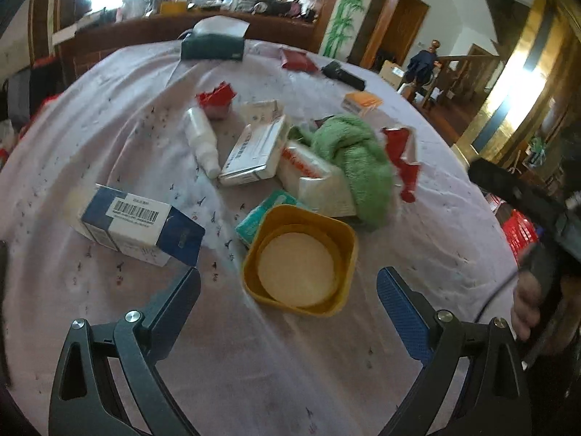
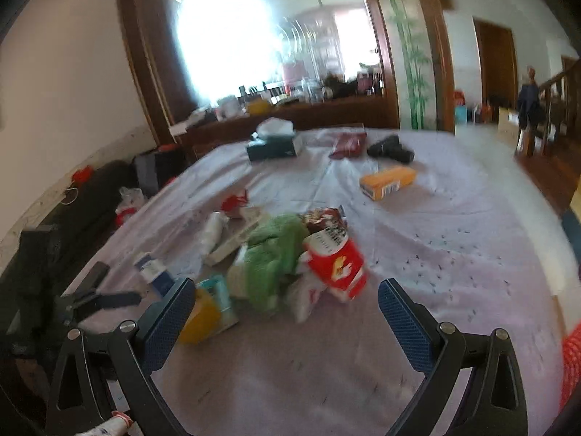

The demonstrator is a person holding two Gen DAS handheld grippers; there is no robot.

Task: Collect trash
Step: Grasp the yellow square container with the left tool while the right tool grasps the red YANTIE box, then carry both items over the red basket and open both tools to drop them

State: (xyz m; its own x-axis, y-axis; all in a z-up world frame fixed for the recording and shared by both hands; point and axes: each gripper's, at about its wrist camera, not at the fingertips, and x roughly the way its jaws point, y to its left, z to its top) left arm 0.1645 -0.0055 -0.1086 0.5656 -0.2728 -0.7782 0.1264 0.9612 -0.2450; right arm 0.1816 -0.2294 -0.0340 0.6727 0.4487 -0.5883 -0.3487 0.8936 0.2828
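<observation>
A pile of trash lies on a table with a pale purple cloth [image 1: 109,116]. It holds a yellow square tub [image 1: 299,259], a blue and white box [image 1: 139,227], a white bottle [image 1: 201,140], white cartons [image 1: 254,152], a green towel [image 1: 354,160] and a red wrapper [image 1: 403,160]. My left gripper [image 1: 288,290] is open and empty, its fingertips on either side of the tub's near part. My right gripper [image 2: 287,301] is open and empty, just short of the pile, near the red carton [image 2: 336,261] and green towel [image 2: 272,254].
A dark tissue box [image 1: 212,45], a red packet [image 1: 296,59], a black object [image 1: 343,72] and an orange box [image 1: 361,103] lie at the table's far side. A wooden counter with clutter [image 2: 276,109] stands behind. The other gripper and the hand holding it [image 1: 533,272] show at right.
</observation>
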